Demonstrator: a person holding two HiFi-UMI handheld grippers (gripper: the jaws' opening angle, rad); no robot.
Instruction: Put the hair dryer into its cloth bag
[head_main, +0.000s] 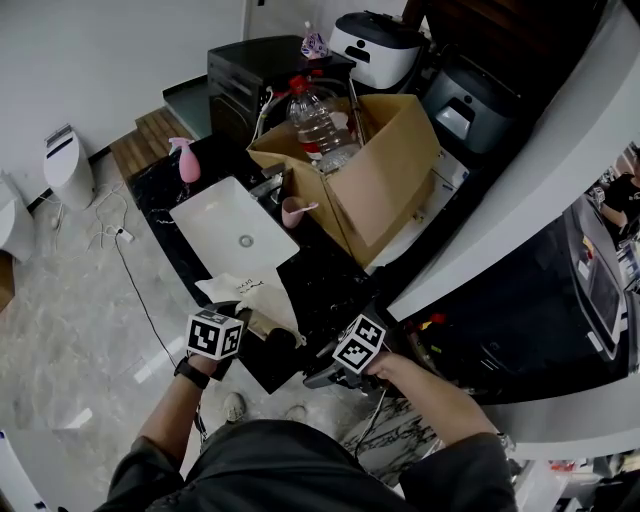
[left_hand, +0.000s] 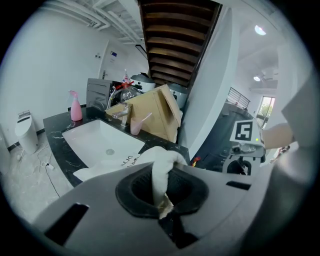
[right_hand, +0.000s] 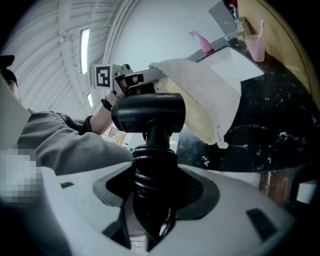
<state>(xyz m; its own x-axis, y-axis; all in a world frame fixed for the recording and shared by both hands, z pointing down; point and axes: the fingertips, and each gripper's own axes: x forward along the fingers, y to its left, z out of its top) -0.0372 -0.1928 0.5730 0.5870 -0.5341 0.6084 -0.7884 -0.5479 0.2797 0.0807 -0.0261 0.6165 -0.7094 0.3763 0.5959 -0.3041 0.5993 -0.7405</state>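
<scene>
Clamping hair dryer, right gripper (bag beside)

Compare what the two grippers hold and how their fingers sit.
The left gripper has its fingers pinched almost together on a thin fold of the white cloth bag. The right gripper has its fingers well apart around the handle of the black hair dryer. The cloth bag drapes limp, while the hair dryer stands rigid. Both grippers are shut on their item.

The hair dryer is black, the cloth bag cream, the sink white.
</scene>
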